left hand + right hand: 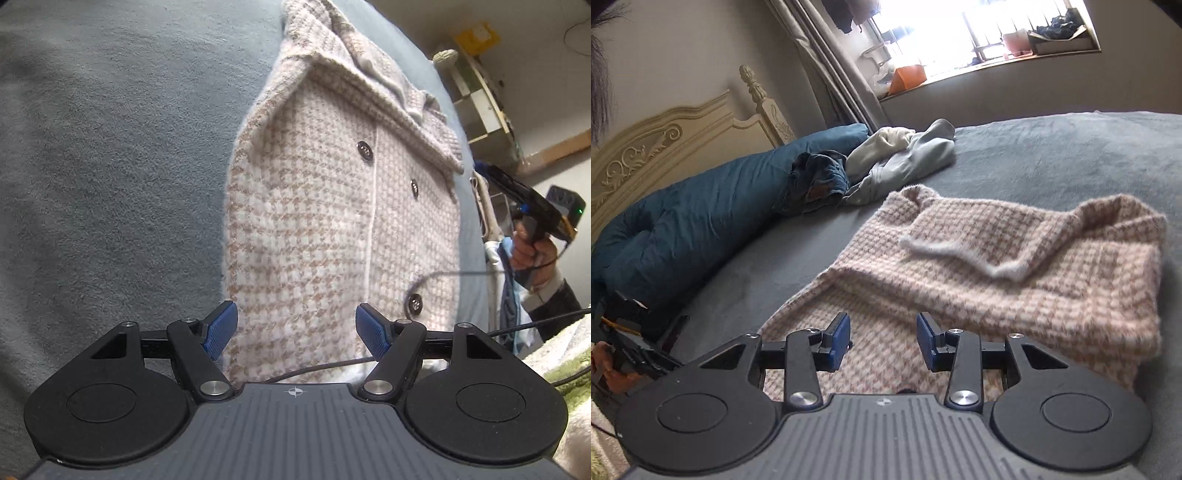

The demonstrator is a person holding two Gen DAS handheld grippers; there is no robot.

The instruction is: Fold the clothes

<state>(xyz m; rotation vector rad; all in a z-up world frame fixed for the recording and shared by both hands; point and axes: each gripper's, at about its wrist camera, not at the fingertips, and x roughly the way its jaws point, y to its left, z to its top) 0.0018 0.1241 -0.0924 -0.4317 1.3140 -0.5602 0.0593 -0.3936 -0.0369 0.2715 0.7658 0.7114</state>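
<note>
grey bed [1052,155], houndstooth coat [314,229] beyond left gripper [296,326] fingers

Left wrist view looks steeply down, close over the houndstooth coat [332,206] on the grey bed [110,166]; right wrist view looks low across the bed toward the far window [964,33]; both share the coat
</note>
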